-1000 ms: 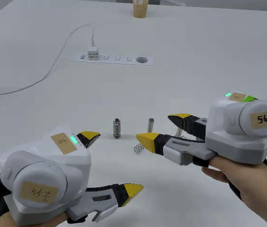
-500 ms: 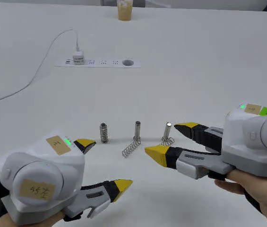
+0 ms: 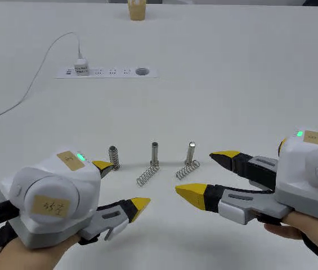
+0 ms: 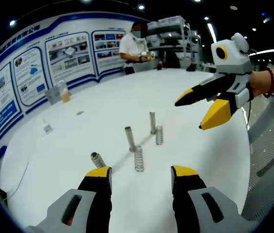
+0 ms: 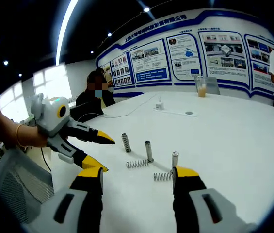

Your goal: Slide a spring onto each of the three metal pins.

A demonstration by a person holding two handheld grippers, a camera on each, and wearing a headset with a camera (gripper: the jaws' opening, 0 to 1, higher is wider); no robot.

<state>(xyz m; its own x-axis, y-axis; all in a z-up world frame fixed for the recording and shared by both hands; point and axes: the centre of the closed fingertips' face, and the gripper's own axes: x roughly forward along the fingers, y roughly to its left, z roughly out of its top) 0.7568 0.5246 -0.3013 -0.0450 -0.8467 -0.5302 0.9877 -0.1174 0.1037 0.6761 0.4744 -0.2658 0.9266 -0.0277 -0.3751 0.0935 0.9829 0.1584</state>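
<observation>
Three upright metal pins stand in a row on the white table (image 3: 249, 84). The left pin (image 3: 113, 157) (image 4: 97, 159) (image 5: 126, 142) wears a spring. Bare are the middle pin (image 3: 155, 152) (image 4: 129, 138) (image 5: 148, 151) and the right pin (image 3: 191, 151) (image 4: 152, 122) (image 5: 175, 159). One loose spring (image 3: 147, 175) (image 4: 138, 158) (image 5: 137, 164) lies by the middle pin, another loose spring (image 3: 187, 169) (image 4: 159, 135) (image 5: 163, 176) by the right pin. My left gripper (image 3: 122, 184) (image 4: 141, 172) is open and empty near the left pin. My right gripper (image 3: 207, 173) (image 5: 139, 172) is open and empty, just right of the right pin.
A power strip (image 3: 108, 72) with a white plug (image 3: 80, 68) and a cable lies further back. A cup (image 3: 137, 10) stands at the far edge. A person (image 4: 137, 43) stands beyond the table; another person (image 5: 97, 92) sits at its side.
My right gripper has drawn back to the right, away from the pins, uncovering the right pin and its spring. The head camera has shifted. Both grippers stay open.
</observation>
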